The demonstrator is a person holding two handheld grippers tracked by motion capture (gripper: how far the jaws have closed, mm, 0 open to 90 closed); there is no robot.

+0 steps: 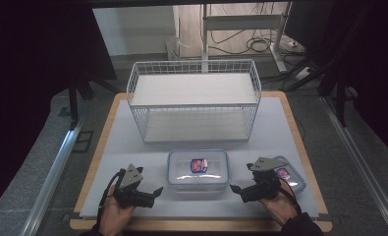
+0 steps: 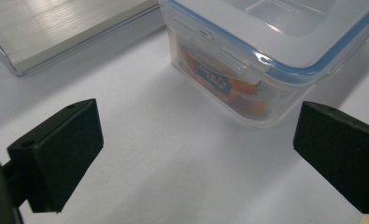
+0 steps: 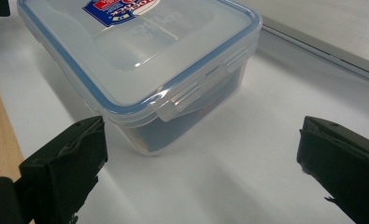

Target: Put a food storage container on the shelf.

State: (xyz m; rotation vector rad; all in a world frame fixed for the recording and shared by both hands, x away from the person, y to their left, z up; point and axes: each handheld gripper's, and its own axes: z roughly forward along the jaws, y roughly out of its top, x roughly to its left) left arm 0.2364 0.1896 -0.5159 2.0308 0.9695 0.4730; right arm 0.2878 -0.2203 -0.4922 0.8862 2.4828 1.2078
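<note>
A clear plastic food container [image 1: 198,170] with a blue-sealed lid and a red and blue label sits on the white mat at the front middle. My left gripper [image 1: 154,194] lies on the mat just left of it, pointing at its left end. The jaws stand wide open around bare mat [image 2: 196,135], with the container's corner and lid clip [image 2: 247,56] just ahead. My right gripper [image 1: 237,193] lies to the container's right, pointing at its right end. It is open and holds nothing [image 3: 201,154], and the container [image 3: 140,42] is close ahead.
A white wire basket [image 1: 194,101] stands behind the container, at the mat's far middle. A smaller lidded container [image 1: 293,181] sits at the front right, partly behind my right gripper. The mat [image 1: 123,147] covers a wooden board whose edge lies near both hands.
</note>
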